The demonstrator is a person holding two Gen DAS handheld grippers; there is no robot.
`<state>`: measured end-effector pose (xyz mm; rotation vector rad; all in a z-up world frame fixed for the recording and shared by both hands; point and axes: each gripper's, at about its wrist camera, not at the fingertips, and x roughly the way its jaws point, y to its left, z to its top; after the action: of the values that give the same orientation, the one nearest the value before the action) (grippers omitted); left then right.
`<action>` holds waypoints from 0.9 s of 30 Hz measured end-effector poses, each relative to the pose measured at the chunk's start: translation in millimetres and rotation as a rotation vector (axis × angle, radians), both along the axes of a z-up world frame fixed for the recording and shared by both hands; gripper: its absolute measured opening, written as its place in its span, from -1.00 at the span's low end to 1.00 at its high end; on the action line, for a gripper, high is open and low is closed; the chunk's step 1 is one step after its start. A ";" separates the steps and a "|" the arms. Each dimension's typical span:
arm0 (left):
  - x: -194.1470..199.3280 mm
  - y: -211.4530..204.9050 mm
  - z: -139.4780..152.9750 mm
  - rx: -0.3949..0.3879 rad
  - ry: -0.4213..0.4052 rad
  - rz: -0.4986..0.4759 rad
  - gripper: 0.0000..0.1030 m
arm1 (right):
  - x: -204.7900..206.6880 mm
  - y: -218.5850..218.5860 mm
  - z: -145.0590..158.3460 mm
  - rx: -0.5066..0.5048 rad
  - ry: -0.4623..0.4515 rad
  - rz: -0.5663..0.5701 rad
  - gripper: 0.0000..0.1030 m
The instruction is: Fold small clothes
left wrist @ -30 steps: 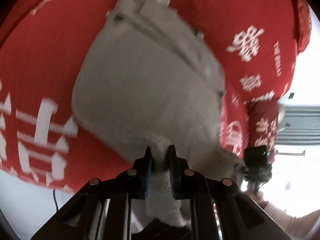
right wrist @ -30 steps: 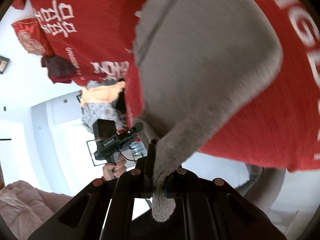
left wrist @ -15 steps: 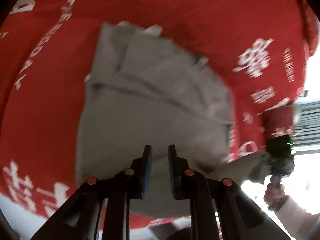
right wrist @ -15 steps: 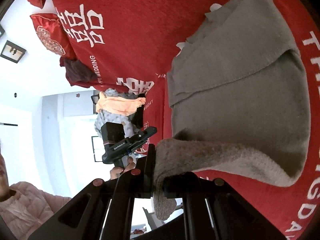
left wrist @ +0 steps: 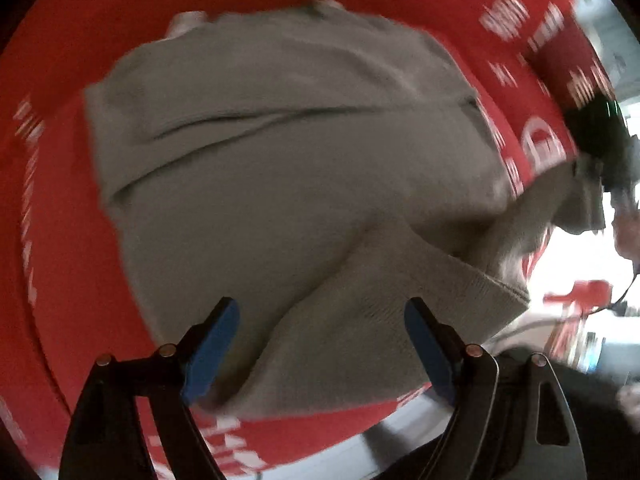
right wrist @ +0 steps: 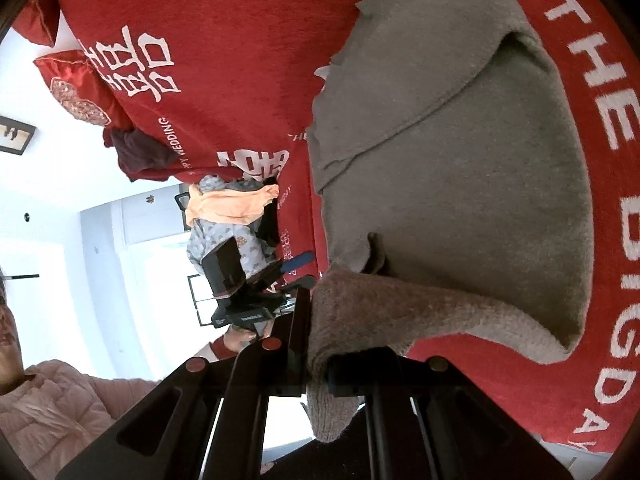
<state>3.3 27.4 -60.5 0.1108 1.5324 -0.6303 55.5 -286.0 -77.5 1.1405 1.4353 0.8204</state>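
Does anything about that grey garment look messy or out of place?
Yes. The grey garment lies mostly flat on the red blanket, but one corner is pulled up, pinched in the right claw. The left claw is opening above its near edge, pads clear of the cloth.

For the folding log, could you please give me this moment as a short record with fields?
surface: red blanket with white lettering
garment: grey knit garment, partly folded on the blanket
left gripper: jaws opening, over the garment's near edge, pads off the cloth
right gripper: shut on a grey sleeve end, lifted off the blanket
other clothes: orange cloth and patterned piece piled at the blanket's far edge
blur: left view smeared
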 end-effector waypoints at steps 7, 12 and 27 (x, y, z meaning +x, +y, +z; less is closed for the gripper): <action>-13.4 -42.7 -24.3 0.005 0.064 -0.237 -0.24 | -2.5 0.9 -1.6 -0.002 -0.001 -0.005 -0.86; -19.5 -34.4 -15.2 -0.023 0.062 -0.181 -0.88 | -8.5 0.8 -0.5 -0.001 -0.002 -0.015 -0.86; 80.5 66.6 68.4 -0.186 -0.181 0.344 -0.88 | 78.6 -11.6 40.4 -0.002 -0.167 -0.101 -0.86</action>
<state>83.9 94.0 7.9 -0.2278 1.2723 -0.4701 134.2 -297.6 -37.1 1.1067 1.2314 0.8228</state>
